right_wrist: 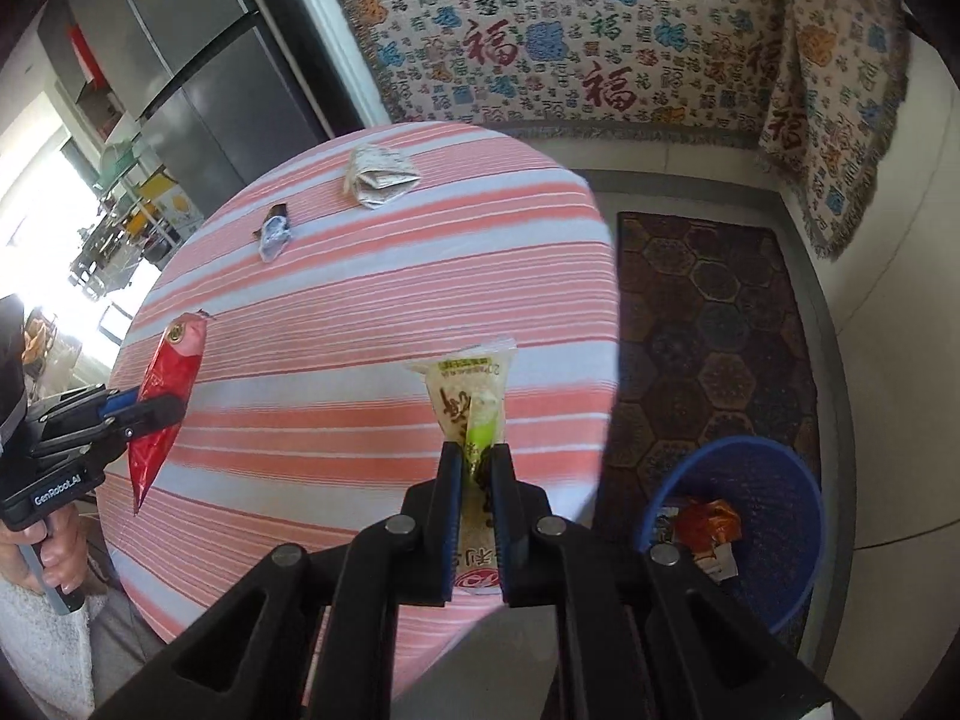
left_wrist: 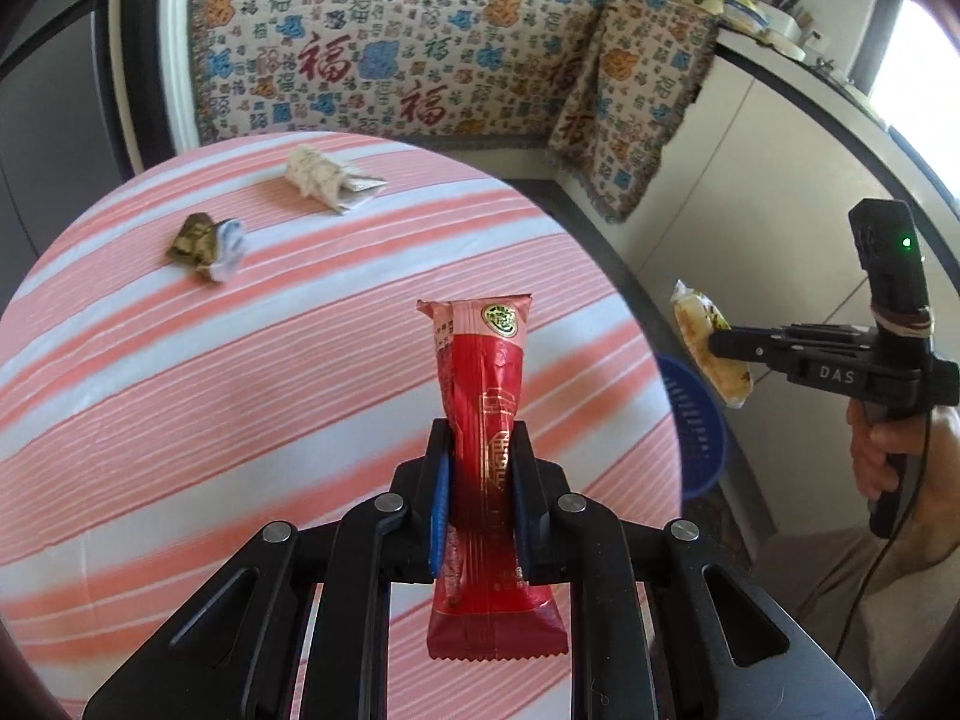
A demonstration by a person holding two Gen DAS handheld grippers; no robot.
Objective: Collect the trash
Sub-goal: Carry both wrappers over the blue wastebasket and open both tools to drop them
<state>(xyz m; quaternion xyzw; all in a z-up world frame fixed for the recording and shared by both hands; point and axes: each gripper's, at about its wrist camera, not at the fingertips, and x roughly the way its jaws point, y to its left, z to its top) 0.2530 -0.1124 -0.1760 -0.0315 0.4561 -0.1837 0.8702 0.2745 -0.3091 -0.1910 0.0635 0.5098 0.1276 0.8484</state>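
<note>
My left gripper is shut on a red snack wrapper and holds it above the striped round table. It also shows in the right wrist view with the red wrapper. My right gripper is shut on a pale yellow-green wrapper near the table's right edge; it shows in the left wrist view with its wrapper. A white crumpled wrapper and a small brown-and-white wrapper lie on the table's far side.
A blue basket stands on the floor right of the table, with orange and white trash inside; its rim shows in the left wrist view. A dark patterned rug lies beside it. A patterned cloth covers the bench behind.
</note>
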